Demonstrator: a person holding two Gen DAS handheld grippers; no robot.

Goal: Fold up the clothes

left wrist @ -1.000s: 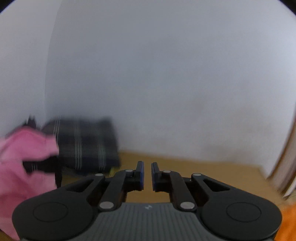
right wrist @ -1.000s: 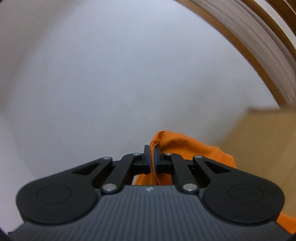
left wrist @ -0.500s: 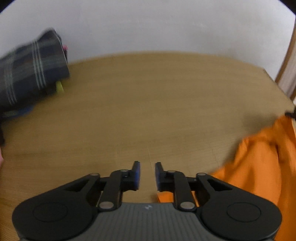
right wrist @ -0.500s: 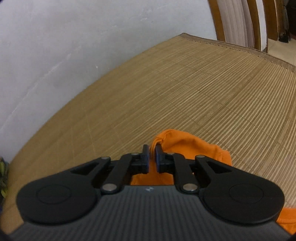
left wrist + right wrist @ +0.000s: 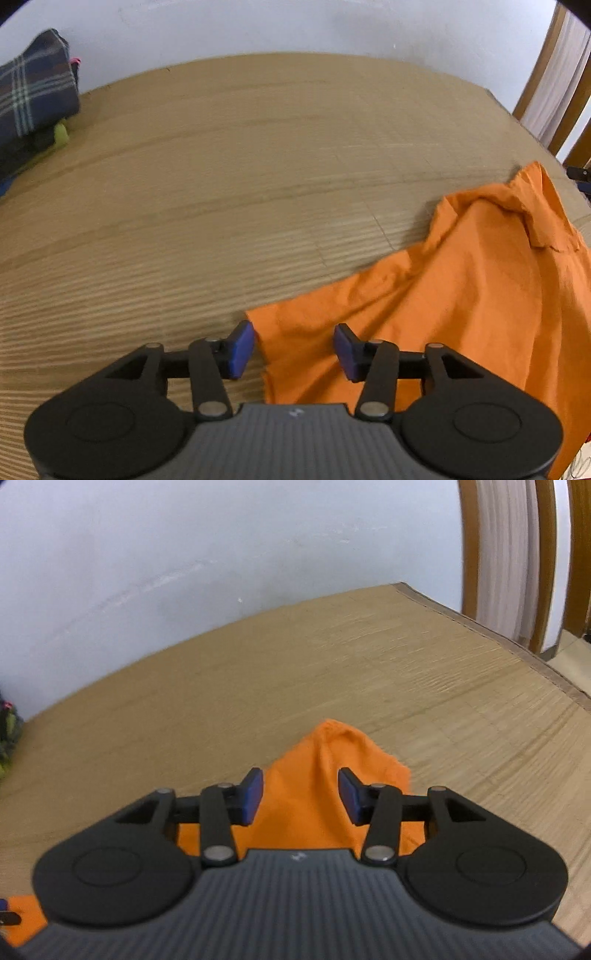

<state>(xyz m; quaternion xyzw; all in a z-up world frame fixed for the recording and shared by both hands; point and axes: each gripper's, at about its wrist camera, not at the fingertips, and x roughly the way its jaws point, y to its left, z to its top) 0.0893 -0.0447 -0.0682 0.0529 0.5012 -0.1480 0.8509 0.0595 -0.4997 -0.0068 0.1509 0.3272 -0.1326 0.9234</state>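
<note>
Both tongs, left [image 5: 293, 347] and right [image 5: 301, 795], are opening over the crumpled orange shirt [image 5: 461, 295] (nothing gripped); folding not begun.

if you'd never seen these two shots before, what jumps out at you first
The bright orange garment lies rumpled on the woven straw mat, filling the lower right of the left wrist view. Both tools hang over it with jaws opening and pads clear of the cloth: the left tool at its corner, the right tool over a raised fold. A dark plaid bundle sits far left against the wall.
</note>
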